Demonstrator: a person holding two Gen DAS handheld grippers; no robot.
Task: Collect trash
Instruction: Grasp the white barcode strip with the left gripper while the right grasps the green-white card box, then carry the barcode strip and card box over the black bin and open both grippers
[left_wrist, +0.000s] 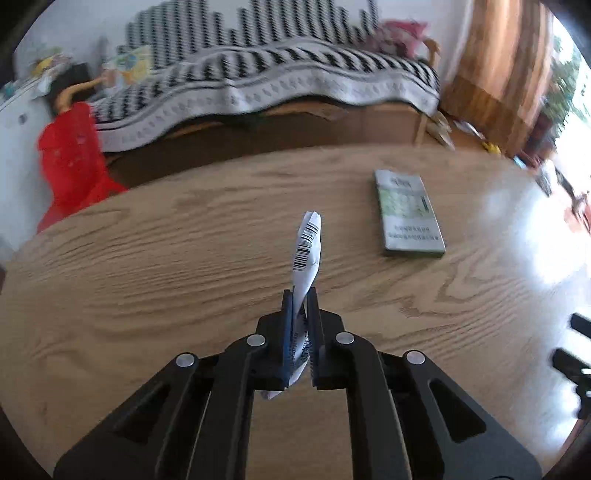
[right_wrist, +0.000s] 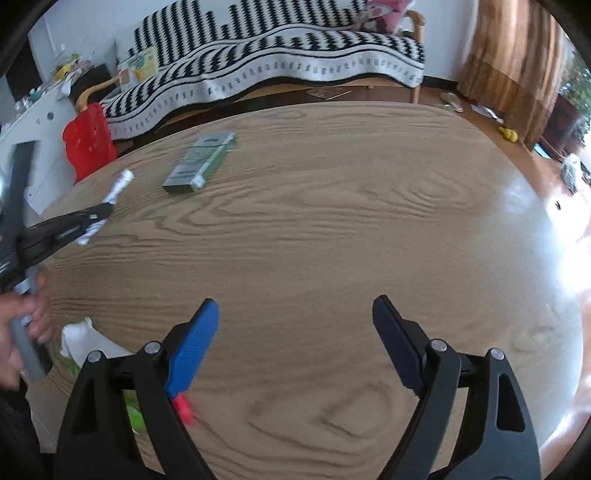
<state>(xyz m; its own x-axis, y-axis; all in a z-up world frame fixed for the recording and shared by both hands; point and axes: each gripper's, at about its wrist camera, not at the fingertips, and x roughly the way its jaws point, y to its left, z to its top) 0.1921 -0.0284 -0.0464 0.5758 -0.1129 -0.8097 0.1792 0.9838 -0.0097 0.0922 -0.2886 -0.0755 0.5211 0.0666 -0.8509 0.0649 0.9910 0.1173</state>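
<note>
nearest to me, my left gripper (left_wrist: 300, 295) is clamped tight on a crumpled paper slip with a barcode (left_wrist: 307, 243); the slip stands up out of the pinched jaws and its lower end pokes out beneath them, so i judge the hold is only on the middle of a thin, floppy piece. it looks lifted clear of the wooden table (left_wrist: 147, 240), though i cannot be sure from this angle. my right gripper (right_wrist: 295, 306) hangs over bare tabletop with its jaws spread wide and nothing between them. just below and left of it, at the table's near edge, i see a white bag with some green in it (right_wrist: 79, 341) and a small red bit (right_wrist: 183, 406) beside the blue finger; i take that bag to be where the trash goes, but i can't confirm it. to do this step well i'd keep the left jaws firmly closed, carry the slip slowly so it doesn't flutter loose, bring it right over the bag's mouth, and only then release. farther out on the table lies a green flat box (left_wrist: 408, 214), well apart from both grippers, likely the next pickup for the free right side. beyond the table are a red plastic thing (left_wrist: 70, 162) and a sofa under a black-and-white throw (left_wrist: 277, 77).
</note>
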